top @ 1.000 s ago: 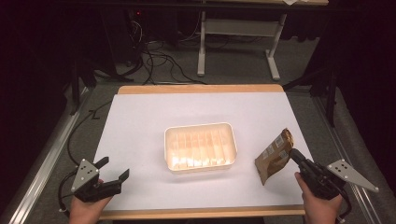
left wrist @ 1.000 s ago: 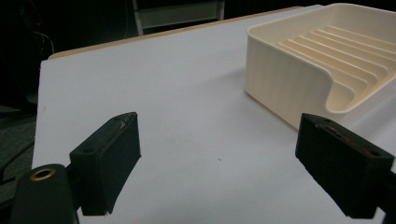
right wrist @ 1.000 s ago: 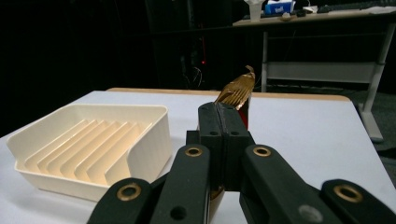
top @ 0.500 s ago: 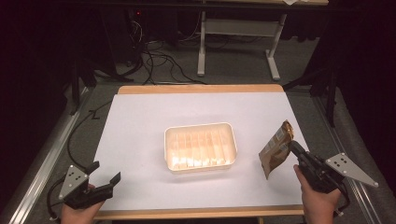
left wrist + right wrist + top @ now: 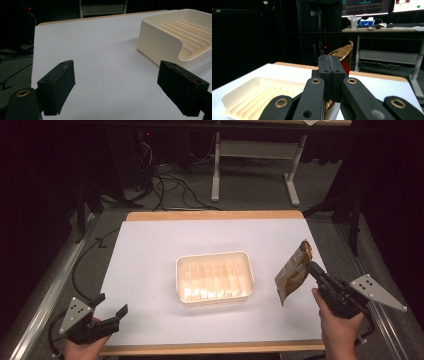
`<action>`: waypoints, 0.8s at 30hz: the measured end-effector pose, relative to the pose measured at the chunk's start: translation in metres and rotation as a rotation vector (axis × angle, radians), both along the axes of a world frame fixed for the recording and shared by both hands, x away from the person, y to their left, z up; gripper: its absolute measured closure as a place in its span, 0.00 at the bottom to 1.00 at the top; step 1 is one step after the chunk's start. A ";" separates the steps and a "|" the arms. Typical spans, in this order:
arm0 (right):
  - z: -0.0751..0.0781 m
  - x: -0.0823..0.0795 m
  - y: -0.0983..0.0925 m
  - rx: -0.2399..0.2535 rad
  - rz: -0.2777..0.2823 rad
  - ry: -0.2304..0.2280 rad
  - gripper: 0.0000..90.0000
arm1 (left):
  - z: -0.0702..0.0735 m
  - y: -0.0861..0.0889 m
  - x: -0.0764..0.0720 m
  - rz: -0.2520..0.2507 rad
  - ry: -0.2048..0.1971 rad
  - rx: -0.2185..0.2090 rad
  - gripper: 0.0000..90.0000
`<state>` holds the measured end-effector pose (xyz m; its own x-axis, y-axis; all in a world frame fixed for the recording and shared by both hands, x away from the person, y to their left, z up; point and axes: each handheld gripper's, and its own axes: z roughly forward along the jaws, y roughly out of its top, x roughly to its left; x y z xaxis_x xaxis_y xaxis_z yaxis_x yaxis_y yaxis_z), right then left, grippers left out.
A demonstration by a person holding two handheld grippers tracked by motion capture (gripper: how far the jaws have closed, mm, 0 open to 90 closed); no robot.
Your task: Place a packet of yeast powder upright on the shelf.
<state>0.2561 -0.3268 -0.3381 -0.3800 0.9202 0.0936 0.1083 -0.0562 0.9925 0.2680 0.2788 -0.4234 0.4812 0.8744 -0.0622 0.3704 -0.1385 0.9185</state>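
A cream ribbed tray sits in the middle of the white table top. My right gripper is shut on a gold-brown snack pouch, which hangs in the air right of the tray. In the right gripper view the black jaws meet on the pouch, with the tray below at the left. My left gripper rests open near the front left corner, nothing between its fingers. In the left gripper view its pads stand wide apart over bare table, and the tray lies ahead at the right.
Cables and a white desk frame lie on the dark floor beyond the table's far wooden edge. Metal rails run along both sides of the table. A desk with monitors stands far behind.
The right gripper has lifted the pouch higher off the table and slightly away from me. The left gripper shifted a little leftward along the front edge, still open.
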 end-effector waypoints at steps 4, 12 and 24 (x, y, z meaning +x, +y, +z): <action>0.006 0.001 0.004 0.008 0.007 -0.013 1.00 | 0.001 -0.002 0.002 -0.020 -0.009 0.006 0.17; 0.013 0.004 0.013 0.010 0.020 -0.030 1.00 | 0.003 -0.004 0.003 -0.033 -0.012 0.003 0.17; 0.031 0.010 0.034 0.017 0.060 -0.053 1.00 | 0.002 0.000 0.000 -0.027 -0.013 0.002 0.17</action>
